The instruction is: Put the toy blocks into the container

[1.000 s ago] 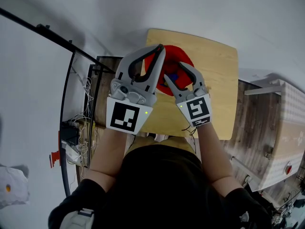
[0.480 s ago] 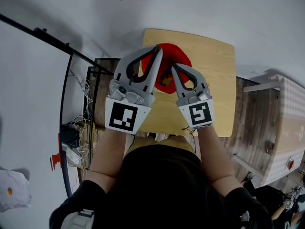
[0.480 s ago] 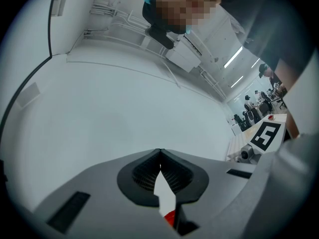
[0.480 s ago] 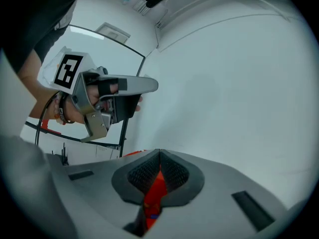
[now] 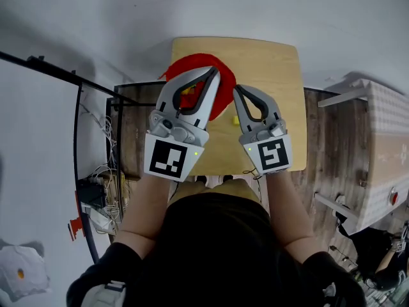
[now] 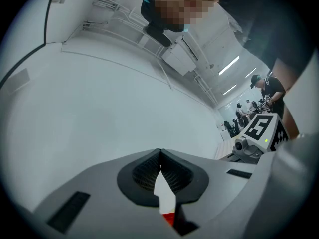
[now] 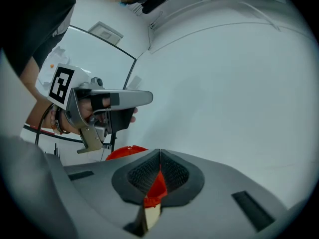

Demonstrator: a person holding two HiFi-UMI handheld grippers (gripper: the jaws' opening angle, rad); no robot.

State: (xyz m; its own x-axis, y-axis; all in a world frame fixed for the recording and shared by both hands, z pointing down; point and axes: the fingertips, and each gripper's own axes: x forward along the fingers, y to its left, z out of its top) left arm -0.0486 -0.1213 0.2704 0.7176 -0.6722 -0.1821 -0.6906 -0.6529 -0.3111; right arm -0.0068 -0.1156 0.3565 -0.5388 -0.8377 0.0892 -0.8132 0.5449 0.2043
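A red container (image 5: 220,101) stands at the far left of the small wooden table (image 5: 275,82); something yellow (image 5: 186,94) lies inside it. One small yellow block (image 5: 235,119) rests on the table just right of the container. My left gripper (image 5: 214,71) hovers over the container, shut, nothing between its pads (image 6: 149,171). To its right my right gripper (image 5: 235,89) is over the table beside the container, also shut and empty; through the slit below its tips (image 7: 159,153) I see the container's rim (image 7: 124,151).
The table is narrow, with wooden floor on both sides. A black metal frame (image 5: 77,101) and loose cables (image 5: 102,171) are on the left. A cloth-covered piece of furniture (image 5: 383,139) stands at the right. A white wall lies ahead of both grippers.
The right jaws stood open over the container a second ago and are shut now. Both grippers have drawn back and to the right of the container.
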